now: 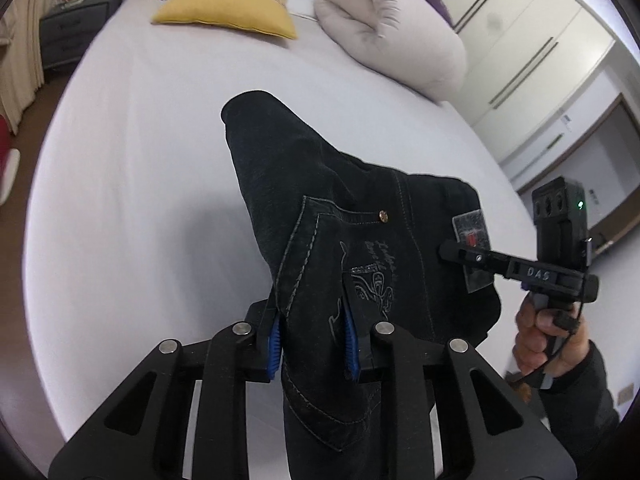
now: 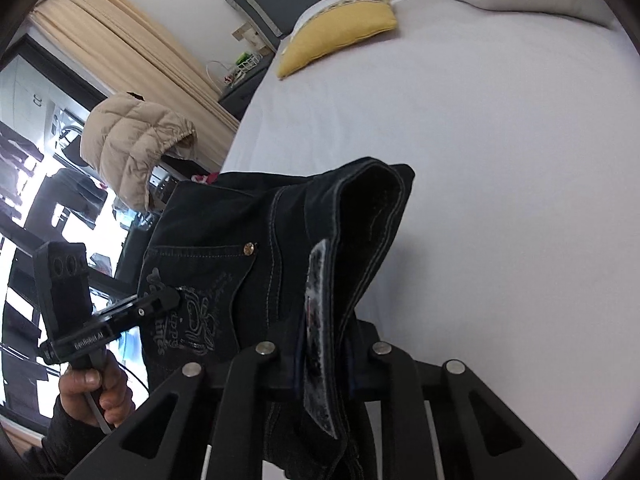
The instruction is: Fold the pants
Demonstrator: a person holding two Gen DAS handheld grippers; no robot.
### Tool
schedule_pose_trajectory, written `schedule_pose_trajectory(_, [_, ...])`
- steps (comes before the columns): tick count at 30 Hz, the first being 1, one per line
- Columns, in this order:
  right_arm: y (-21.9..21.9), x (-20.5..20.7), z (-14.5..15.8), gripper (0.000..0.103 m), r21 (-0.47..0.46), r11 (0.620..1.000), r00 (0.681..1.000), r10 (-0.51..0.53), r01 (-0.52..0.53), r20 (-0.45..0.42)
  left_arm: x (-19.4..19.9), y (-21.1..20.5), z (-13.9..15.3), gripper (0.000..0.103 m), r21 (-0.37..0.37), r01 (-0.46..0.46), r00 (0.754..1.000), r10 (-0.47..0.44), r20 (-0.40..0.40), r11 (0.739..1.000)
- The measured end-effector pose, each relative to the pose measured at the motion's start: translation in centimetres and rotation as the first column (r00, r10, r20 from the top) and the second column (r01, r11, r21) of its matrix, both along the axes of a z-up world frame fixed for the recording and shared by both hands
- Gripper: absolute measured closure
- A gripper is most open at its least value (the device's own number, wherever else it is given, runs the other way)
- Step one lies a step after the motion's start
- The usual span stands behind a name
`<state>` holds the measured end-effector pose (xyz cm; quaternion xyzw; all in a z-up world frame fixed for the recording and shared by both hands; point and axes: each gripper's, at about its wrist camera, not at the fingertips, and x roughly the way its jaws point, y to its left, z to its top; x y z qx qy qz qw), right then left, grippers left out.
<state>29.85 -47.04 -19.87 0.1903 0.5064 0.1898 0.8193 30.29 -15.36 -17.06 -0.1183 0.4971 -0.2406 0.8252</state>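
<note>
Black denim pants (image 1: 344, 216) hang in the air above the white bed (image 1: 140, 160), held up by both grippers. My left gripper (image 1: 314, 340) is shut on the waist edge by an embroidered back pocket; blue pads (image 1: 275, 344) press the cloth. My right gripper (image 1: 448, 250) is seen from the side, shut on the other waist end at the label patch (image 1: 472, 240). In the right wrist view the right gripper (image 2: 324, 344) grips the waistband (image 2: 320, 320), and the left gripper (image 2: 172, 300) holds the pocket side of the pants (image 2: 224, 248).
A yellow pillow (image 1: 228, 12) and a rolled white duvet (image 1: 388, 28) lie at the head of the bed. A nightstand (image 1: 72, 32) stands at the left, wardrobes (image 1: 532, 52) at the right. A beige puffer jacket (image 2: 132, 144) hangs beside the bed.
</note>
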Motion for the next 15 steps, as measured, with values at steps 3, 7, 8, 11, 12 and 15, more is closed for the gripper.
schedule_pose_trajectory(3, [1.7, 3.4, -1.1, 0.086, 0.005, 1.000, 1.000, 0.013, -0.013, -0.020, 2.9, 2.2, -1.5, 0.080, 0.003, -0.030, 0.999, 0.031, -0.028, 1.000])
schedule_pose_trajectory(7, [3.3, 6.9, -4.8, 0.086, 0.012, 1.000, 0.996, 0.027, -0.026, -0.084, 5.4, 4.2, -5.3, 0.080, 0.010, -0.061, 0.994, 0.062, -0.093, 0.998])
schedule_pose_trajectory(8, [3.4, 7.3, -5.6, 0.086, 0.017, 1.000, 0.995, 0.028, -0.026, -0.097, 5.8, 4.9, -6.7, 0.080, 0.013, -0.066, 0.991, 0.067, -0.114, 0.998])
schedule_pose_trajectory(11, [3.0, 7.9, -8.6, 0.081, 0.053, 0.999, 0.990, 0.001, 0.006, -0.139, 6.1, 5.7, -9.3, 0.077, 0.011, -0.081, 0.987, 0.082, -0.138, 0.997])
schedule_pose_trajectory(12, [2.1, 7.6, -9.5, 0.076, 0.091, 0.996, 0.990, -0.014, 0.028, -0.143, 6.2, 5.7, -9.7, 0.073, 0.007, -0.092, 0.986, 0.092, -0.139, 0.996])
schedule_pose_trajectory(15, [0.5, 7.1, -11.2, 0.068, 0.177, 0.983, 0.990, -0.030, 0.054, -0.135, 6.0, 5.1, -10.8, 0.063, 0.000, -0.109, 0.984, 0.108, -0.143, 0.994])
